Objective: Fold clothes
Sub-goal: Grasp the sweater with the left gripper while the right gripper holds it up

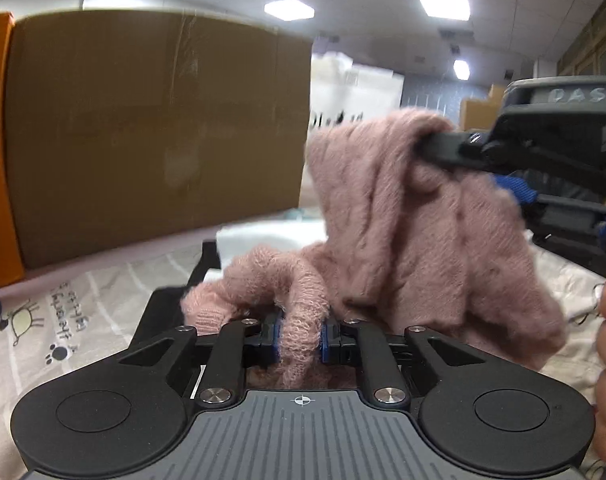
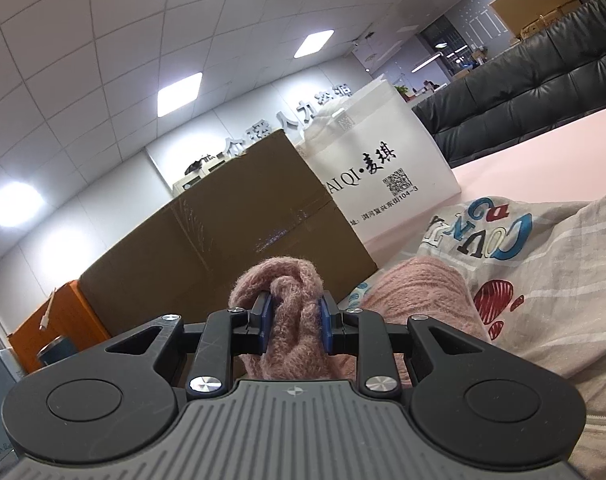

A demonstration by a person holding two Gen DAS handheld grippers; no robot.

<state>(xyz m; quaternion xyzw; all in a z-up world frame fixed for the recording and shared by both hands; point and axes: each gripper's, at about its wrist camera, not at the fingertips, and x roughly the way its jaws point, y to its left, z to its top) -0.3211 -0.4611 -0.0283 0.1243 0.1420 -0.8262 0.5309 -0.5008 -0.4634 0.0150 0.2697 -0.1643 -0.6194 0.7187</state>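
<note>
A fuzzy, dusty-pink knitted sweater [image 1: 403, 220] is hanging bunched and crumpled in the air, lifted at two points. One gathered fold is sitting pinched at the lower front, while a higher fold is draping down from a second grip to the right. Its lower folds are sagging toward a printed, light-coloured bedsheet [image 1: 63, 320].

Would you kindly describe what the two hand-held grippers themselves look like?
The left hand-held gripper and right hand-held gripper match: black plastic linkages with silver screws, blue pads inside the fingers, two round black discs, and a grey ribbed body bearing a small crosshair mark. Seen from the left wrist view, the right one carries raised lettering, too blurred to read.
</note>
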